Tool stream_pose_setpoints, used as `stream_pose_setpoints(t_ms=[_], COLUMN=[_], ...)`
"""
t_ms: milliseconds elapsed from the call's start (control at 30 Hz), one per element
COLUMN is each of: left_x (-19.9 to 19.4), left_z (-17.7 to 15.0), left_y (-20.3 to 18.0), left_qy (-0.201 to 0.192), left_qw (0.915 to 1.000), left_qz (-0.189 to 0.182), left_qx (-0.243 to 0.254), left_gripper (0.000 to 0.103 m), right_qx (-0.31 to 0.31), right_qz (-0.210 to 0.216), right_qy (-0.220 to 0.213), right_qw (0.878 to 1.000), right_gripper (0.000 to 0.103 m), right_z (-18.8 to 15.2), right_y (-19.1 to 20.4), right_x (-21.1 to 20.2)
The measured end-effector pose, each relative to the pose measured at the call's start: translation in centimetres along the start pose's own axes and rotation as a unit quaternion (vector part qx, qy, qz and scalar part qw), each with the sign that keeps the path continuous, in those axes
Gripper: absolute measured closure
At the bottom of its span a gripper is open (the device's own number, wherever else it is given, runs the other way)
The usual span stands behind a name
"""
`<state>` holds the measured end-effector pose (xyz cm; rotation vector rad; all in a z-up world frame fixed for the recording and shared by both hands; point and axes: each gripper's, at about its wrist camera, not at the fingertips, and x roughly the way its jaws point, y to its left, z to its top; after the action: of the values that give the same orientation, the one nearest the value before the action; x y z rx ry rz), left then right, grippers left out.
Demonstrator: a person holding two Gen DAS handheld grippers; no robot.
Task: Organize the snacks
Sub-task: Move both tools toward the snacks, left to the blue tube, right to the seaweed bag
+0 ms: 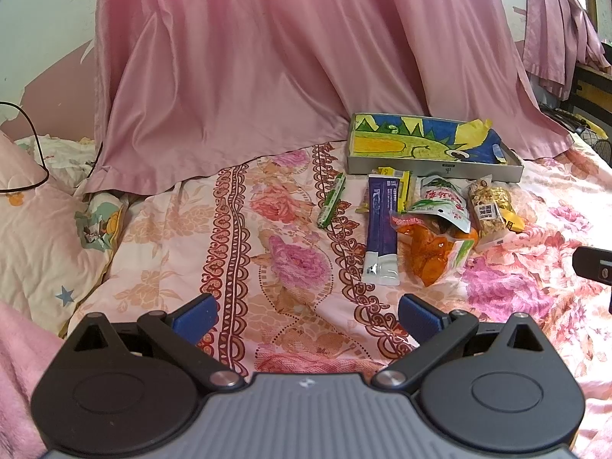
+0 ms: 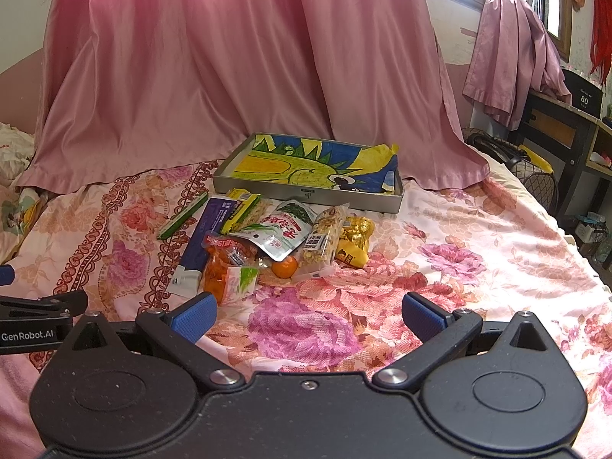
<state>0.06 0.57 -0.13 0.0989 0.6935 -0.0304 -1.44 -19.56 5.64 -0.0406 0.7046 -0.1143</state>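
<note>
A pile of snacks lies on the floral bedspread in front of a grey tray [image 1: 432,170] [image 2: 306,193] lined with a blue and yellow drawing. The pile holds a long blue packet [image 1: 380,237] [image 2: 199,244], a thin green bar [image 1: 331,201] [image 2: 181,216], an orange bag [image 1: 432,256] [image 2: 218,271], a white and green pouch [image 1: 443,201] [image 2: 285,229], a nut bar [image 1: 487,206] [image 2: 323,241], a tangerine [image 2: 285,266] and gold sweets [image 2: 357,231]. My left gripper [image 1: 306,315] is open and empty, short of the pile. My right gripper [image 2: 310,315] is open and empty, also short of it.
A pink satin curtain [image 1: 267,76] [image 2: 229,57] hangs behind the tray. Pillows and a black cable [image 1: 34,141] lie at the left. A dark cabinet [image 2: 566,137] and a bag stand beside the bed at the right. The left gripper's body [image 2: 30,317] shows at the right wrist view's left edge.
</note>
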Motion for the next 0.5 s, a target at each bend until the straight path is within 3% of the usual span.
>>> stream_pose_setpoints(t_ms=[233, 333, 500], left_x=[-0.8, -1.7, -3.6], left_z=[1.0, 2.9, 6.6], left_y=[0.3, 1.0, 1.8], left_qy=[0.016, 0.029, 0.010], left_qw=[0.9996, 0.9982, 0.9977], left_qz=[-0.013, -0.027, -0.025], left_qx=[-0.017, -0.046, -0.063], left_gripper=[0.000, 0.000, 0.000], right_qx=[0.023, 0.038, 0.014], right_qz=[0.010, 0.019, 0.023], right_qy=[-0.028, -0.034, -0.032], right_qw=[0.999, 0.999, 0.999], right_gripper=[0.001, 0.001, 0.001], right_z=[0.5, 1.8, 4.2], right_y=[-0.5, -0.4, 0.5], right_x=[-1.3, -2.9, -4.8])
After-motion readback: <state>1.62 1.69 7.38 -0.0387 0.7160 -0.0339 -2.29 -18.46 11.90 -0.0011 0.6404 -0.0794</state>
